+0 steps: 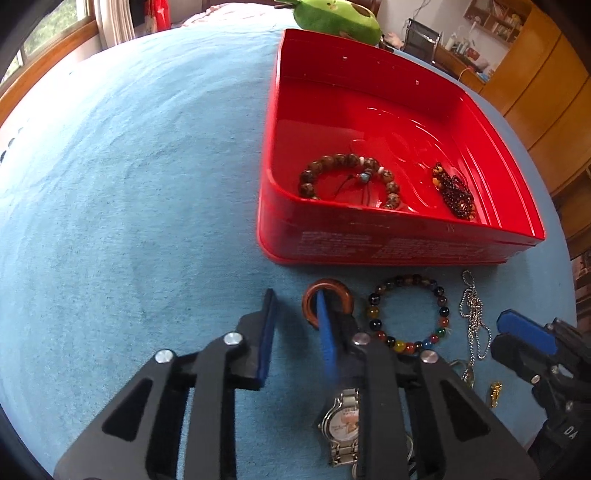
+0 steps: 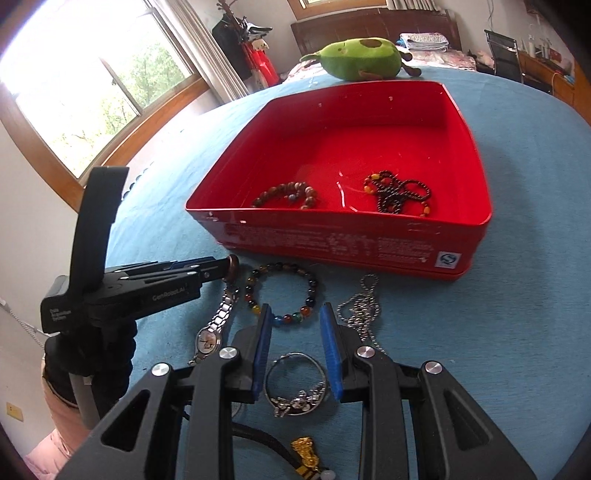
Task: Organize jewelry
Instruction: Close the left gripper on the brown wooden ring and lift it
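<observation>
The left tool (image 1: 295, 314) is straddling the wooden ring's (image 1: 327, 302) rim with open jaws, so it should be closing squarely before lifting toward the red tin (image 1: 388, 240), while the right tool (image 2: 295, 332) is hovering open.

The left wrist view is taken from low over the blue bedspread (image 1: 129, 184), looking forward along its own jaws toward the red tin (image 1: 369, 236), seen close and from its left front. The right wrist view is set slightly further back and to the right, facing the same tin (image 2: 332, 243) and the window (image 2: 92, 92). Both views share the tin, the multicoloured bead bracelet (image 1: 408, 314) (image 2: 282, 291) and the green plush toy (image 1: 340, 16) (image 2: 360, 59).
</observation>
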`<state>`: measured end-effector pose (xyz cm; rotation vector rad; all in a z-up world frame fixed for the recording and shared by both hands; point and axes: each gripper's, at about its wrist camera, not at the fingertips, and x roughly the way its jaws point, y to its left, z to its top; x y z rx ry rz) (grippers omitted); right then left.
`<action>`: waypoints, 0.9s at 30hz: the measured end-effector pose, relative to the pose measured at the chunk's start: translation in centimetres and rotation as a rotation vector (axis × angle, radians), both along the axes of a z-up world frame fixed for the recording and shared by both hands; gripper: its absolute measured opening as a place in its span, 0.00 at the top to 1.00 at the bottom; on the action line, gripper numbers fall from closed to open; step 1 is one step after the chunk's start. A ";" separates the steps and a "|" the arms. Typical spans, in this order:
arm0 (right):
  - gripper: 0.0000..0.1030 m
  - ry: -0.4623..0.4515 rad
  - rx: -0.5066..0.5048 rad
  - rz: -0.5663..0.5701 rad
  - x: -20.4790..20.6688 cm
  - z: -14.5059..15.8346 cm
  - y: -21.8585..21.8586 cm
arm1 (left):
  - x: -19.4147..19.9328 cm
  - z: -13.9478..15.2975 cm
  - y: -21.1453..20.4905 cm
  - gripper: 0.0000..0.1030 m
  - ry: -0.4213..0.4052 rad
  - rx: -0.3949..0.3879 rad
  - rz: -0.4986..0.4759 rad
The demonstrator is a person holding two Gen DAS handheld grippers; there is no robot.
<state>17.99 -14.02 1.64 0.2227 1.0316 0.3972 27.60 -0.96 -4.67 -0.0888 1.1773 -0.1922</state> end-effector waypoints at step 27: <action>0.74 0.043 -0.024 -0.005 0.9 -1.8 3.6 | -1.6 1.5 4.2 0.81 0.014 -0.143 0.052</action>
